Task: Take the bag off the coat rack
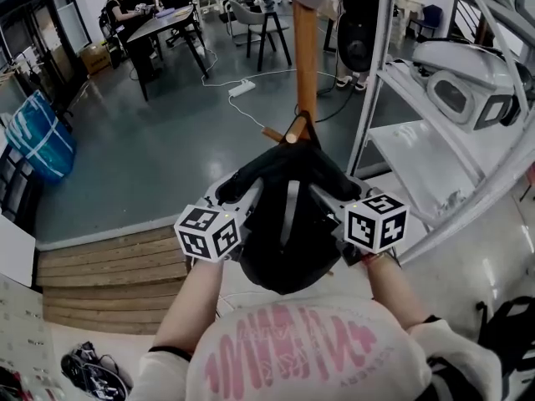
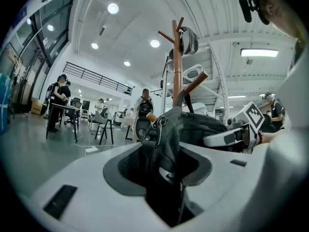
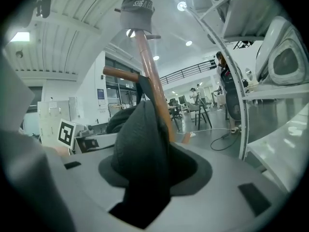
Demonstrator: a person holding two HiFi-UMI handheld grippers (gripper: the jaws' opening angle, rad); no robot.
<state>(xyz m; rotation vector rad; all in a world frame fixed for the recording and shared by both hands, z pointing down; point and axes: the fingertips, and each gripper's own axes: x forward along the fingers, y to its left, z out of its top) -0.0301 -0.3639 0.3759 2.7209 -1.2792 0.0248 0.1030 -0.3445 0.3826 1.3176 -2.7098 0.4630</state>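
Observation:
A black bag [image 1: 288,224] hangs by its strap from a low peg [image 1: 290,135] of the wooden coat rack [image 1: 305,57]. My left gripper [image 1: 251,194] is at the bag's left side and my right gripper [image 1: 322,194] at its right side, both level and facing the pole. In the left gripper view the bag's dark fabric [image 2: 169,134] and zipper pull fill the gap between the jaws. The right gripper view likewise shows bag fabric [image 3: 140,144] pinched between the jaws. A grey cap [image 3: 136,8] sits on top of the rack pole [image 3: 147,66].
White metal shelving [image 1: 386,65] with white devices [image 1: 456,90] stands close on the right. A wooden step [image 1: 109,274] lies at lower left. A blue bag [image 1: 38,136], a power strip [image 1: 242,88] with its cable, a chair [image 1: 259,19] and a table with people [image 1: 163,23] lie beyond.

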